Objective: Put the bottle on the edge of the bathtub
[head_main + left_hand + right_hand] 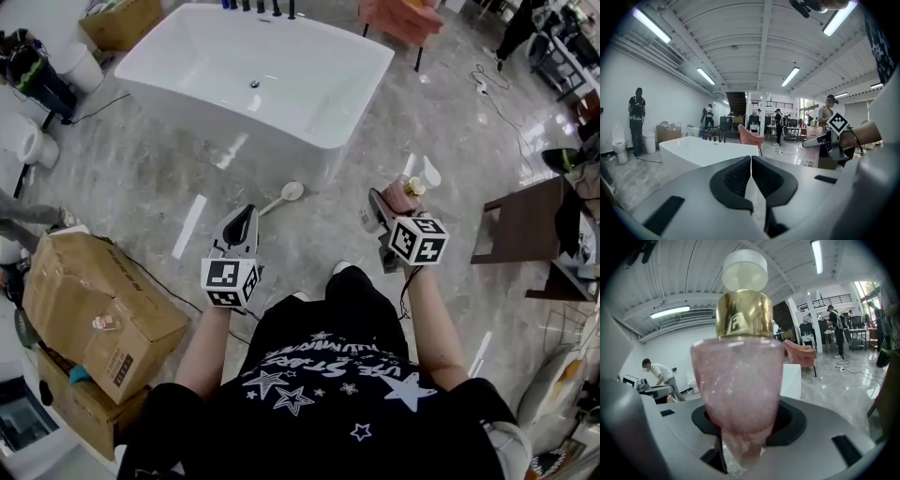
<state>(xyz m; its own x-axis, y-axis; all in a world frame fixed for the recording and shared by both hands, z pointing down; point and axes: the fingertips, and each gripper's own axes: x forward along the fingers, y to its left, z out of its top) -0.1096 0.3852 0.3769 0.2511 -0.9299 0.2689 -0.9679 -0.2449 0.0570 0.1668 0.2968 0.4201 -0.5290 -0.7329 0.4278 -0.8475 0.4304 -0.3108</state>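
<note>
Ahead of me stands the bathtub (pixel 253 70), with taps (pixel 260 7) along its far edge and a chair (pixel 398 19) behind its far right corner. Before its near edge are my left gripper (pixel 246 216) and my right gripper (pixel 389 202), which has the bottle (pixel 412 187) between its jaws. A cardboard box (pixel 94 309) lies to my left, a table (pixel 525 225) to my right.

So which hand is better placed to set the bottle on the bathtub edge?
Right. Its tool grips the pink bottle upright, while the left tool is shut and empty. Both are short of the bathtub.
</note>
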